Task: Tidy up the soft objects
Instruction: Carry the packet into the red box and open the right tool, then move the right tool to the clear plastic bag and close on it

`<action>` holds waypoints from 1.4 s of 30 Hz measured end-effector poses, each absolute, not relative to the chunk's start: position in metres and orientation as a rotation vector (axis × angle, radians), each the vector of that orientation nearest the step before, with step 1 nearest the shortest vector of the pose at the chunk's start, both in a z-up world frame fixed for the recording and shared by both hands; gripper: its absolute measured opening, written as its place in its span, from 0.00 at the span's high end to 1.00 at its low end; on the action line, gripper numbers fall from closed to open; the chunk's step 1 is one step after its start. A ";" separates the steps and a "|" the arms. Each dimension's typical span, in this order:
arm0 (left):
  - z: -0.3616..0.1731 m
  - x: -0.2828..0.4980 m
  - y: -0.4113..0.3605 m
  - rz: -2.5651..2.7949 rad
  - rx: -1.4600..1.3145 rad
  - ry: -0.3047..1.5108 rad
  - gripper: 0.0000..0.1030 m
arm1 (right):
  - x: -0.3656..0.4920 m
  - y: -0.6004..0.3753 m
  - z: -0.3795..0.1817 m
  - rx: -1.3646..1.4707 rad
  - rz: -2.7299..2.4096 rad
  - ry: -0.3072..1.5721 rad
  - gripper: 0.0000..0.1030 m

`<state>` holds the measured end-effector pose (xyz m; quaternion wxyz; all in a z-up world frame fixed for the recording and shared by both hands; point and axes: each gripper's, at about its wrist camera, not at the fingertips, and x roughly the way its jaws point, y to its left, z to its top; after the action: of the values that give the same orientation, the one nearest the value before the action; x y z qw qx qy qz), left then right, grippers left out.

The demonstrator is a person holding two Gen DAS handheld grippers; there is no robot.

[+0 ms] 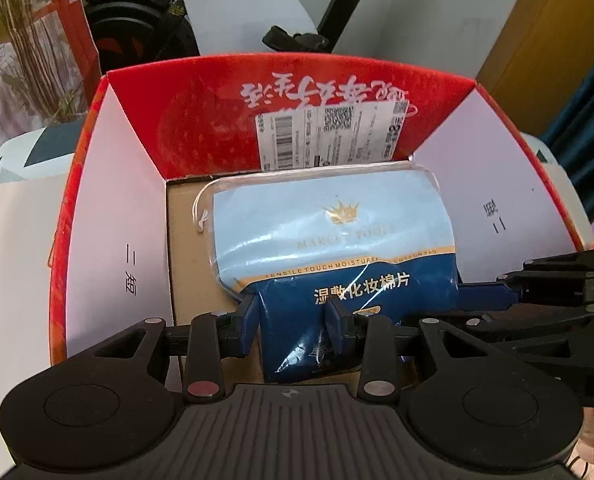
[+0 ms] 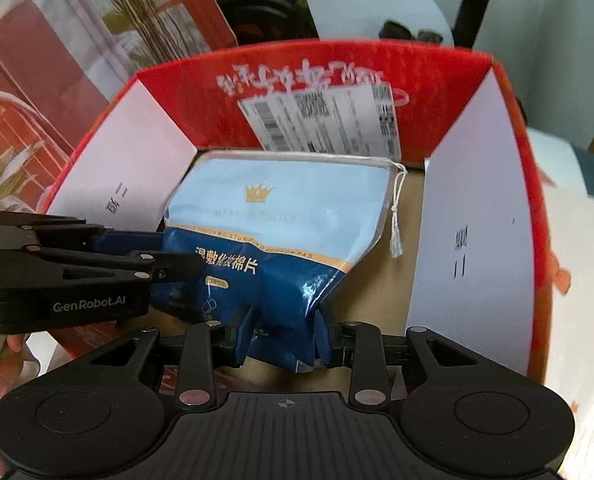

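both wrist views look closely down into one red box (image 1: 337,92).

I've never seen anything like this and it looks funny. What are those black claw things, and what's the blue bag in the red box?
The black claws are grippers: pincers with two fingers that a person holds, one in each hand. Each has a little camera looking forward along its fingers, which explains the two pictures. One picture comes from the left gripper, the other from the right gripper. Each camera also sees the other gripper reaching in from the side. Both pinch the dark blue end of the same soft bag of cotton pads, its plastic crumpled between the fingers. The bag has a gold crown on it and a white string hanging from one corner. It is inside a red cardboard box with a brown floor, white side flaps and a shipping label on the far wall.
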<state>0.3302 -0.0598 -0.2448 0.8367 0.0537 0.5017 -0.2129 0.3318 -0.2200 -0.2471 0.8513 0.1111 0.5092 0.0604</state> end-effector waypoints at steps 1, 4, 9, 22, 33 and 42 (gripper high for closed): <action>-0.246 0.330 -0.061 -0.454 0.123 1.067 0.63 | 0.333 -0.220 -0.249 0.244 0.124 1.087 0.71; -0.246 0.328 -0.063 -0.461 0.134 1.081 0.63 | 0.336 -0.221 -0.252 0.260 0.107 1.118 0.71; -0.243 0.323 -0.066 -0.470 0.130 1.065 0.62 | 0.336 -0.223 -0.250 0.257 0.067 1.108 0.66; -0.175 0.243 -0.028 -0.436 0.089 0.717 0.62 | 0.253 -0.221 -0.189 0.135 0.106 0.742 0.53; -0.198 0.170 0.033 -0.320 -0.002 0.730 0.62 | 0.171 -0.217 -0.188 0.133 0.115 0.607 0.53; -0.234 0.163 0.050 -0.287 -0.113 0.862 0.62 | 0.139 -0.189 -0.230 0.061 0.105 0.695 0.46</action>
<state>0.1626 0.0504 -0.2337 0.8970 -0.0547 0.4162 -0.1384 0.1391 -0.1887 -0.2298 0.9384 0.0297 0.3404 0.0516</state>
